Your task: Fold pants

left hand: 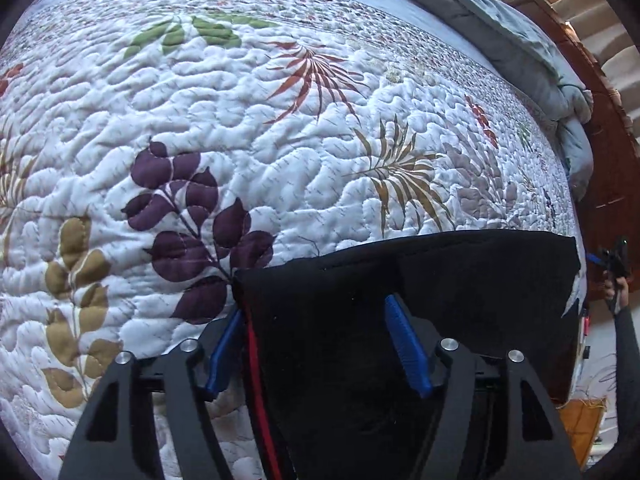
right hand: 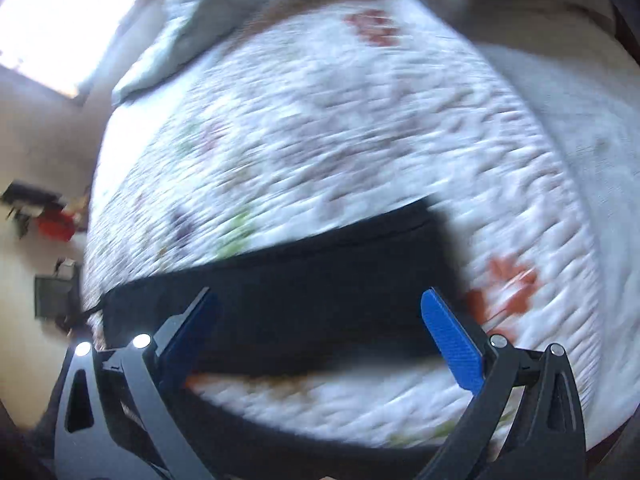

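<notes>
Left wrist view: sharp focus, even daylight, soft shadows in the quilt (left hand: 248, 120) stitching. Fisheye curvature bends the bed outward; dark vignette fills the corners. The black pants (left hand: 420, 300) show almost no surface detail. Right wrist view: heavy motion blur smears the quilt pattern. An overexposed window (right hand: 68, 20) at far left blows out to white. Glare spots mark the near-left bolts.

The pants (left hand: 420, 300) are matt black cloth, soft and faintly fuzzy, with a smooth red stripe at seven o'clock in the left wrist view. The quilt (left hand: 248, 120) beneath is puffy stitched cotton-like fabric, printed with leaves. The left tongs (left hand: 320, 344) are matt black plastic with ribbed blue pads (left hand: 408, 346) and shiny metal screws.
</notes>
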Tool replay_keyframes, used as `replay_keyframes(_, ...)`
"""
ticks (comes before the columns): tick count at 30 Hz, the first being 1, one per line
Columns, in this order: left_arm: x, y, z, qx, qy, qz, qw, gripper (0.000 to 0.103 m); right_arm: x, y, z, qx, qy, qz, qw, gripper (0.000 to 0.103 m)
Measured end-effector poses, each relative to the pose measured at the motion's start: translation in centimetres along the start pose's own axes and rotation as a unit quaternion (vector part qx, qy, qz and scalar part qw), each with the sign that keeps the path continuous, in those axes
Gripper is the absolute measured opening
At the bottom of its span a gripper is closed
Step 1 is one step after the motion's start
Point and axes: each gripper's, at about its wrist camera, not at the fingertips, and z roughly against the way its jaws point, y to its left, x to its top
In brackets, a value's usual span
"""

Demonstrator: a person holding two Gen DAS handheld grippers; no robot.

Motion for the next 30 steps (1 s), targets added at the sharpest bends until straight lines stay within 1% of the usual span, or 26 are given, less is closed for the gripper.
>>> replay_keyframes(1,0.0,0.0,0.1,0.010,-0.002,0.001,0.9999,0.057,0.9,-1.2,-0.5,-0.003,0.004,-0.007,1.000,0.100)
replay_keyframes(2,-0.1,0.1,0.2,0.022,-0.004,0.003,0.9997,0.051,1.5,-2.1,-1.0,-0.001,0.007,-0.012,1.000,0.100)
replay_keyframes(4,-0.4,0.6,0.6,0.027,-0.008,0.014,0.9995,0.038,2.7,-3.4,-2.6,-0.005,0.020,-0.006,1.000,0.100)
replay_keyframes(6,-0.5,0.7,0.7,0.030,-0.008,0.019,0.9993,0.035,3.4,-4.1,-4.3,-0.005,0.038,0.004,0.999,0.100)
replay_keyframes(8,-0.4,0.4,0.6,0.041,-0.006,0.022,0.9989,0.035,3.6,-4.2,-5.3,0.005,0.050,0.024,0.998,0.100)
replay_keyframes(9,-0.3,0.5,0.4,0.043,-0.005,0.026,0.9987,0.037,3.7,-4.1,-5.4,0.009,0.051,0.032,0.998,0.100)
replay_keyframes(11,-0.1,0.6,0.2,0.027,-0.006,0.042,0.9987,0.055,3.4,-4.0,-5.6,0.029,0.058,0.047,0.997,0.100)
replay_keyframes(12,0.0,0.4,0.0,0.008,-0.010,0.050,0.9987,0.068,3.3,-4.0,-5.6,0.036,0.061,0.054,0.996,0.100)
replay_keyframes(13,0.1,-0.2,-0.3,0.010,-0.012,0.047,0.9988,0.077,3.1,-3.9,-5.5,0.047,0.063,0.060,0.995,0.100)
replay_keyframes(15,0.0,-1.7,-0.9,0.038,-0.014,0.027,0.9988,0.080,2.4,-3.7,-5.4,0.076,0.067,0.064,0.993,0.098)
replay_keyframes(17,-0.3,-2.2,-1.0,0.049,-0.020,0.019,0.9984,0.079,1.4,-3.0,-5.8,0.098,0.077,0.076,0.989,0.092)
replay_keyframes(18,-0.4,-2.1,-0.8,0.048,-0.025,0.024,0.9982,0.071,1.5,-3.1,-5.9,0.097,0.077,0.078,0.989,0.090)
replay_keyframes(19,-0.5,-1.8,-0.5,0.055,-0.030,0.032,0.9975,0.056,1.5,-3.3,-6.0,0.096,0.077,0.075,0.989,0.083)
replay_keyframes(20,-0.6,-1.4,-0.3,0.063,-0.032,0.039,0.9967,0.050,1.5,-3.5,-6.0,0.099,0.075,0.070,0.990,0.077)
replay_keyframes(21,-0.6,-1.1,-0.1,0.065,-0.033,0.044,0.9964,0.041,1.6,-3.7,-6.0,0.102,0.073,0.064,0.990,0.061)
replay_keyframes(22,-0.7,-0.7,0.2,0.064,-0.033,0.051,0.9961,0.034,1.7,-4.1,-5.9,0.106,0.075,0.058,0.990,0.041)
replay_keyframes(23,-0.7,-0.8,0.4,0.064,-0.032,0.051,0.9961,0.031,1.6,-4.1,-6.0,0.107,0.080,0.059,0.989,0.035)
replay_keyframes(24,-0.7,-1.0,0.5,0.067,-0.030,0.047,0.9962,0.025,1.6,-3.9,-6.1,0.106,0.082,0.063,0.989,0.034)
replay_keyframes(25,-0.6,-1.4,0.6,0.072,-0.027,0.039,0.9962,0.022,1.4,-3.7,-6.1,0.103,0.084,0.070,0.989,0.031)
replay_keyframes(27,-0.7,-1.8,1.2,0.078,-0.030,0.031,0.9960,0.019,1.5,-3.2,-6.2,0.099,0.084,0.075,0.989,0.024)
replay_keyframes(30,-1.0,-2.3,2.5,0.072,-0.048,0.033,0.9957,0.015,1.8,-2.0,-5.4,0.087,0.072,0.087,0.990,0.020)
